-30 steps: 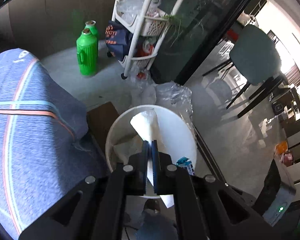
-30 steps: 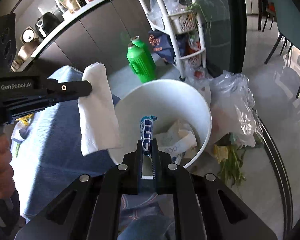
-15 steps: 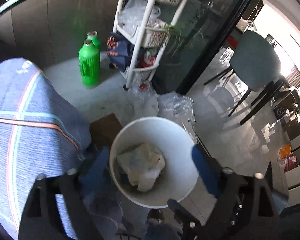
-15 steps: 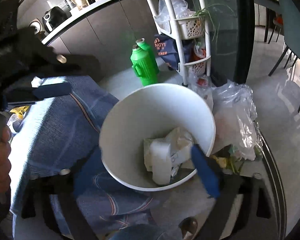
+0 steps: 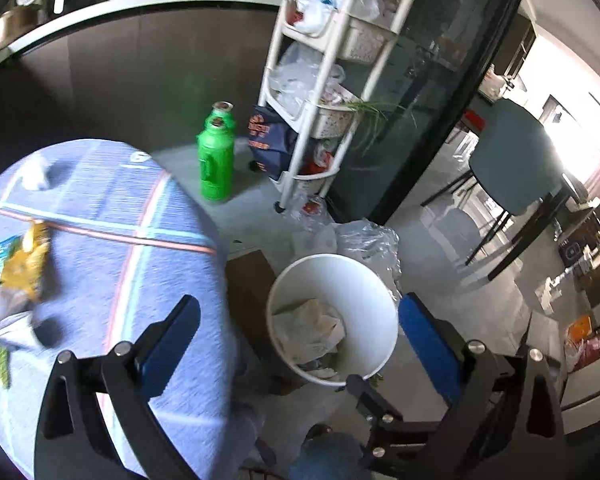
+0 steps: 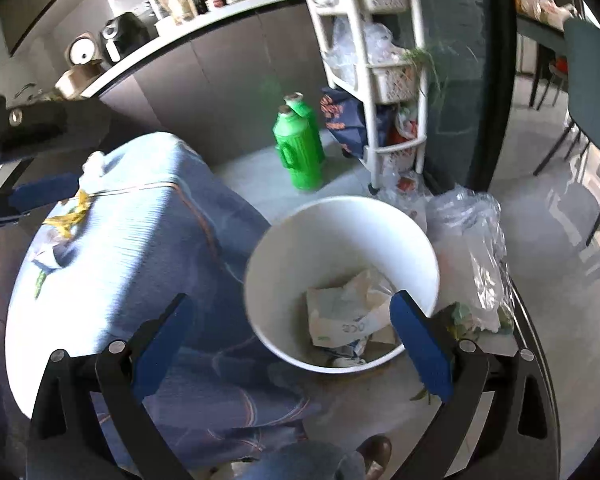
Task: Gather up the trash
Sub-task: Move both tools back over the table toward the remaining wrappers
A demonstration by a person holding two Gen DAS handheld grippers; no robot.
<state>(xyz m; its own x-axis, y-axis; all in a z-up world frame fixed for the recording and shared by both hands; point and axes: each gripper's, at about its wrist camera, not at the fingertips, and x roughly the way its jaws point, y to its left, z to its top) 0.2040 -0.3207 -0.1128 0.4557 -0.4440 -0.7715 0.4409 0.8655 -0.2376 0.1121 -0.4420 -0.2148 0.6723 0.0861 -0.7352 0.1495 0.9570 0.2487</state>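
A white round bin (image 5: 376,292) stands on the floor beside the table; it shows in the right wrist view (image 6: 284,240) too. Crumpled paper and wrappers (image 5: 308,330) lie inside it, also seen from the right (image 6: 348,312). My left gripper (image 5: 300,344) is open and empty, above the bin and the table edge. My right gripper (image 6: 288,340) is open and empty above the bin. A yellow wrapper (image 5: 24,260) and a white scrap (image 5: 36,176) lie on the blue tablecloth (image 5: 120,248). The left gripper's body (image 6: 28,128) shows at the left of the right wrist view.
A green jug (image 5: 216,160) and a white shelf cart (image 5: 320,92) stand behind the bin. Clear plastic bags (image 6: 472,240) lie right of the bin. A dark chair (image 5: 512,168) stands at the right. A counter (image 6: 180,36) runs along the back.
Both grippers opened: the left let go of the white tissue and the right let go of the blue wrapper, into the bin. Both then rose and swung left, bringing the tabletop into view.
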